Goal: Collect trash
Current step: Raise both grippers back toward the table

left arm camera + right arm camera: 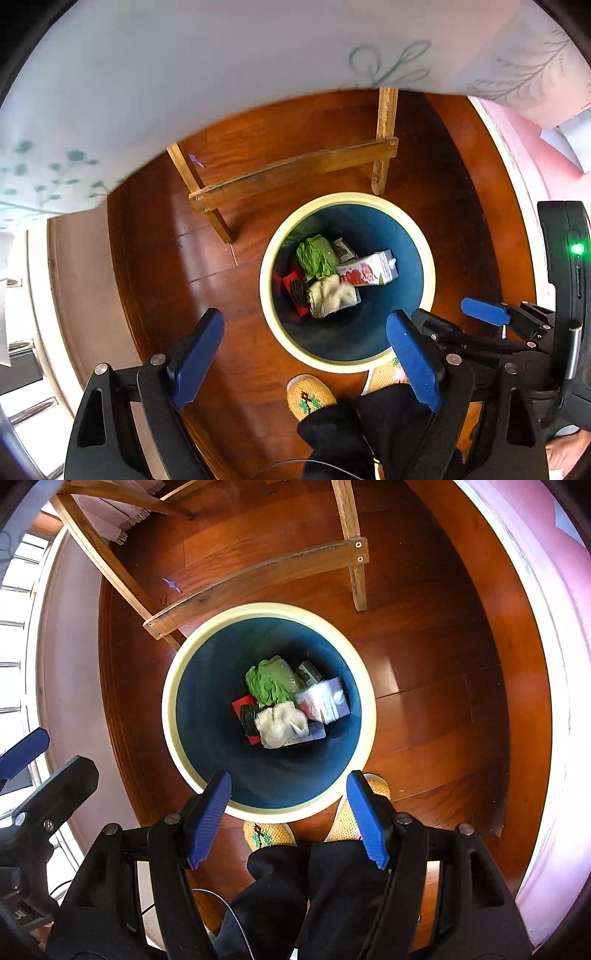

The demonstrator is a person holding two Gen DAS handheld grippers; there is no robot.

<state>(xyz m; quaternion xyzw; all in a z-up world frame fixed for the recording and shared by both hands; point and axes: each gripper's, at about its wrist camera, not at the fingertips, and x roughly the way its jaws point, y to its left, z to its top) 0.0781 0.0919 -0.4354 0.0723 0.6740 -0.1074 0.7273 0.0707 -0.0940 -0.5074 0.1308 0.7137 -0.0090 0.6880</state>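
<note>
Left wrist view: carton (369, 268) print sharp; right view blurs it.

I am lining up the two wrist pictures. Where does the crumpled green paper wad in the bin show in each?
Left wrist: crumpled green paper wad, just right of centre, upper left of the trash pile.
Right wrist: crumpled green paper wad, near centre, top of the pile.
Shared landmark: the round blue bin with cream rim on the wooden floor.
</note>
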